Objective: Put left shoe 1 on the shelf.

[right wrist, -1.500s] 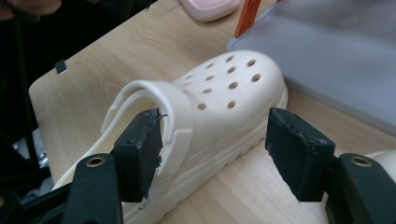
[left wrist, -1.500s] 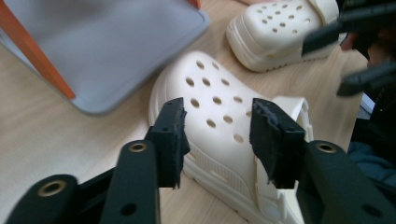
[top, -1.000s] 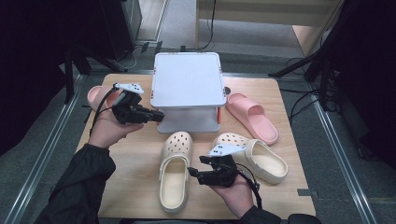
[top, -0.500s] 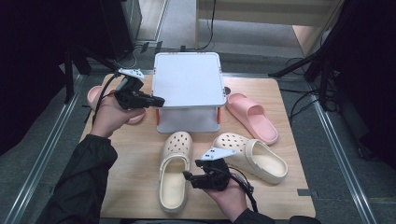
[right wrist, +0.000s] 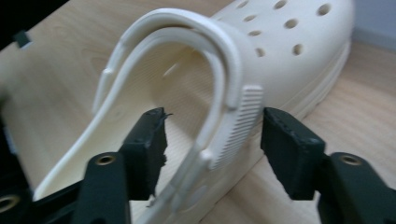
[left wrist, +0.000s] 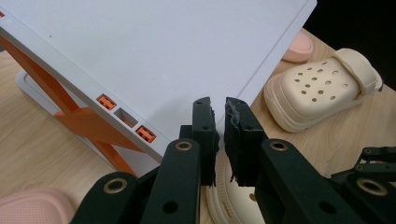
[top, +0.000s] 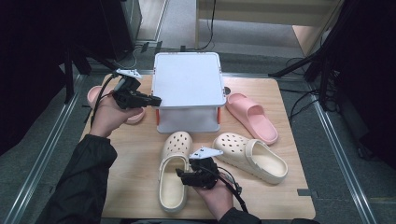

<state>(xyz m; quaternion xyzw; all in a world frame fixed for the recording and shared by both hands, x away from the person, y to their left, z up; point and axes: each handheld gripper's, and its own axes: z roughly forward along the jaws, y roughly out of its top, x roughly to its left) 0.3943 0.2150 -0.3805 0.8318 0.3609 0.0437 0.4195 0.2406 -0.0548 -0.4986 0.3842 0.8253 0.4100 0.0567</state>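
A cream clog lies toe-away on the wooden table. My right gripper is at its right side, open. In the right gripper view the right gripper straddles the clog: one jaw stands inside the shoe and one outside, with the side wall and strap between them, untouched. These jaws have just been closing a little. My left gripper hovers at the left edge of a white stand. In the left gripper view the left gripper is shut, with a thin slit and nothing held.
A second cream clog lies to the right of the first. One pink slide sits right of the stand, another behind my left hand. The stand has orange legs and fills the table's far middle.
My right hand moved left and down onto the near clog's side. My left hand shifted slightly away from me along the stand's left edge. The shoes have not moved.
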